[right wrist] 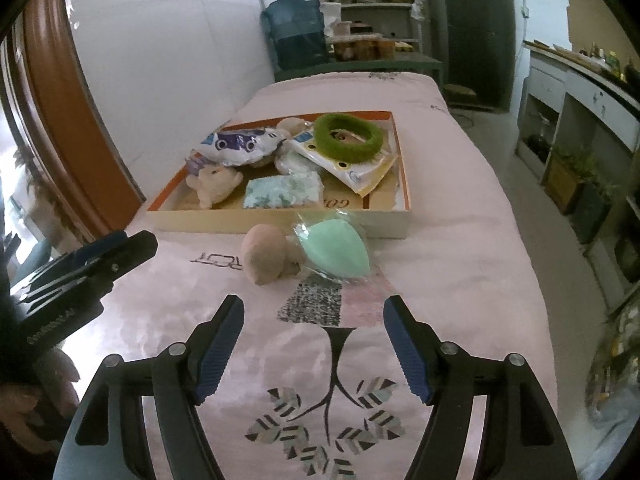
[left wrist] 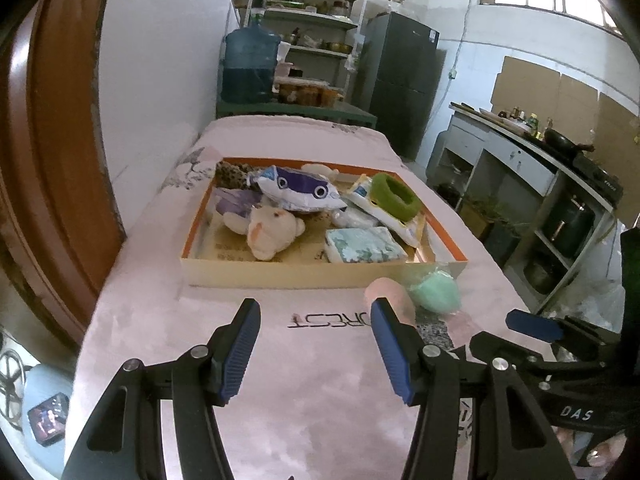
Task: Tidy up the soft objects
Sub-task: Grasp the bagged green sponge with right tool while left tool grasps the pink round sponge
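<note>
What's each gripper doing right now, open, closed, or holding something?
Left gripper: open, holding nothing.
Right gripper: open, holding nothing.

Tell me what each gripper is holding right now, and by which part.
Nothing is held. The left gripper and right gripper both stand open over the pink cloth, empty between their fingers.

White walls [left wrist: 160,60], shelving [left wrist: 312,20], probably kitchen.
</note>
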`<state>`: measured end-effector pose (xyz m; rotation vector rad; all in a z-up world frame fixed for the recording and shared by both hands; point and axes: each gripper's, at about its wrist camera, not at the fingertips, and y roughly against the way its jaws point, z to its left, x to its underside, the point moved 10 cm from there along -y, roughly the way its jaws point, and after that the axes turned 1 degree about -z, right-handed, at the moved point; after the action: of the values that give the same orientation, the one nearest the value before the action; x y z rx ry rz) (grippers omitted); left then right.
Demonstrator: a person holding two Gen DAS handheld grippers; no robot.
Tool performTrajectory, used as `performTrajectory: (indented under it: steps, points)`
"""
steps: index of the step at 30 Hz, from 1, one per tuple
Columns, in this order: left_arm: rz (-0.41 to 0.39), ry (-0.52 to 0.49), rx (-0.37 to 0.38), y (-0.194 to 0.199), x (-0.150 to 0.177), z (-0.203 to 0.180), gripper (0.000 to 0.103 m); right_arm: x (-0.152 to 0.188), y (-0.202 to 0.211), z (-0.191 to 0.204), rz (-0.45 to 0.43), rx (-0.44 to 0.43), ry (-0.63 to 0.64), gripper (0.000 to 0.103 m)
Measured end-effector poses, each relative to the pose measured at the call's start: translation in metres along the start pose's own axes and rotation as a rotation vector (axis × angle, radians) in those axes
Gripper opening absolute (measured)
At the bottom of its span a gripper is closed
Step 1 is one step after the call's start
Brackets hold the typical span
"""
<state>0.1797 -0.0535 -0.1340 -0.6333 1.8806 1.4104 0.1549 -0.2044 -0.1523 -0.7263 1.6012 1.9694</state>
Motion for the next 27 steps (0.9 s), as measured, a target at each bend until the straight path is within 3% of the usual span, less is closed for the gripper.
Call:
performTrajectory:
  steps: [15, 23, 25, 27]
  points:
    - [0.048, 0.002, 0.024, -0.026, 0.006, -0.013, 0.057, -0.020, -0.045, -0.020, 0.028, 0.021, 0.030, 0.074]
    - [0.064, -0.013, 0.040, -0.037, 0.006, -0.022, 0.057, -0.026, -0.075, -0.016, 0.077, -0.038, 0.041, 0.073]
    - [0.069, -0.014, 0.041, -0.039, 0.005, -0.024, 0.057, -0.025, -0.077, -0.014, 0.079, -0.048, 0.043, 0.051]
    - [0.076, -0.012, 0.043, -0.042, 0.006, -0.024, 0.057, -0.024, -0.081, -0.014, 0.089, -0.046, 0.048, 0.046]
